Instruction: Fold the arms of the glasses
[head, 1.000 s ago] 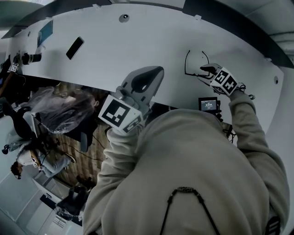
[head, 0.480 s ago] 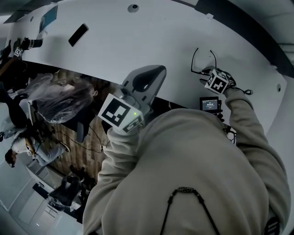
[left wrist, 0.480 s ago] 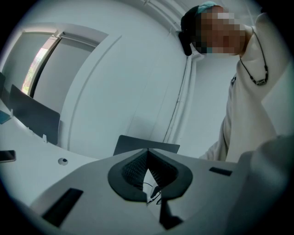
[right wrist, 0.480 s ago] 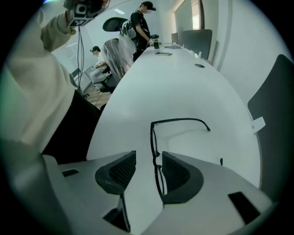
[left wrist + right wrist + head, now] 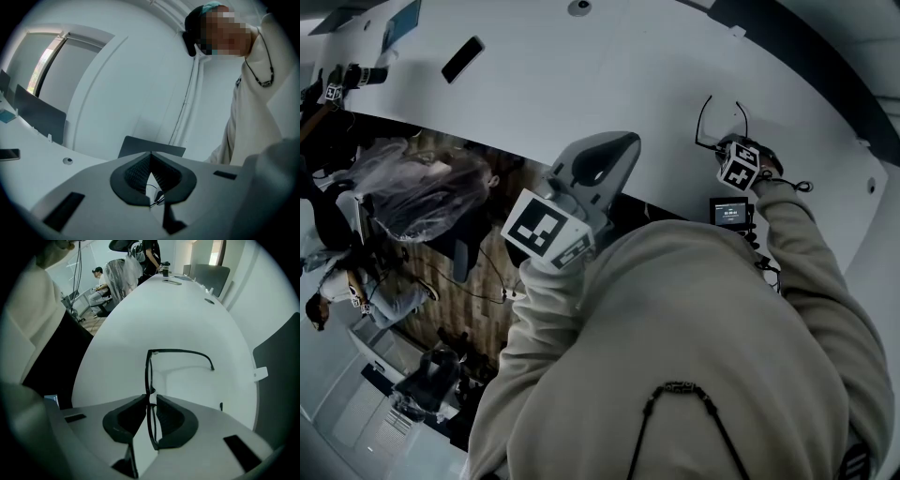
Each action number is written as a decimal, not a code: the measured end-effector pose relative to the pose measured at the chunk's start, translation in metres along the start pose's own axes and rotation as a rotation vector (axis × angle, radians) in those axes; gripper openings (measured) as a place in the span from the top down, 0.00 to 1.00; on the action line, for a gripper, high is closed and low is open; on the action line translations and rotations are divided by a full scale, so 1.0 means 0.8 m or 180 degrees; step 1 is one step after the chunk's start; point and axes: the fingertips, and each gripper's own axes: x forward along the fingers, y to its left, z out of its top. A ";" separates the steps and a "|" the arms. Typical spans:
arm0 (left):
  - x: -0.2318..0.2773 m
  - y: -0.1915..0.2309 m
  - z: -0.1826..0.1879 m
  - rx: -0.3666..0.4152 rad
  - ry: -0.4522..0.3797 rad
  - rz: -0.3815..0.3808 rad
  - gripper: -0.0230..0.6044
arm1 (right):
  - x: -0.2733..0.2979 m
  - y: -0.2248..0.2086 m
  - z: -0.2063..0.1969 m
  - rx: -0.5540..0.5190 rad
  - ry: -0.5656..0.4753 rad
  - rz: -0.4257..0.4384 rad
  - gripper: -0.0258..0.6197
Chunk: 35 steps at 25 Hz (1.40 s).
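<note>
The glasses (image 5: pixel 148 371) are laid on the white tabletop (image 5: pixel 581 66), and both arms are seen sticking out, not folded yet. The right gripper (image 5: pixel 151 397) is pointed straight down onto the glasses. The front part with the lenses is seen edge-on between its jaws, right at the nose bridge. Those jaws have just been closing with the front of the glasses between them. One pad is close against the frame, but a thin bright gap is seen at the other pad, so a firm hold cannot be claimed. The long side of the front is lined up with the slot between the jaws. In the right gripper view, one arm (image 5: pixel 183 351) is run out sideways from the front to the right. Only the tip of the other arm (image 5: pixel 221 406) is seen past the gripper body. The left gripper (image 5: pixel 150 153) is shut with nothing in it and is held up in the air, well apart from the glasses. So the right gripper is much the nearer one. It is judged that the front is to be held by it while an arm is pushed in toward the lenses by the left one. No case or box is seen near the glasses. A dark phone (image 5: pixel 462 58) is lying far from them on the tabletop.
</note>
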 end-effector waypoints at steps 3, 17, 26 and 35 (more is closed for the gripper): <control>-0.002 0.001 -0.002 0.0003 0.0013 -0.0002 0.96 | -0.003 -0.001 0.001 0.0022 -0.0036 -0.0032 0.85; 0.009 0.002 0.003 -0.0028 -0.0016 -0.0097 0.96 | -0.026 -0.011 -0.002 0.0185 -0.0162 -0.0187 0.87; 0.035 -0.010 0.009 0.0053 0.0052 -0.0377 0.96 | -0.112 -0.026 0.020 0.0739 -0.0944 -0.0274 0.87; 0.100 -0.048 0.028 0.0318 0.0185 -0.0971 0.96 | -0.224 -0.028 0.033 0.1023 -0.1501 -0.0627 0.87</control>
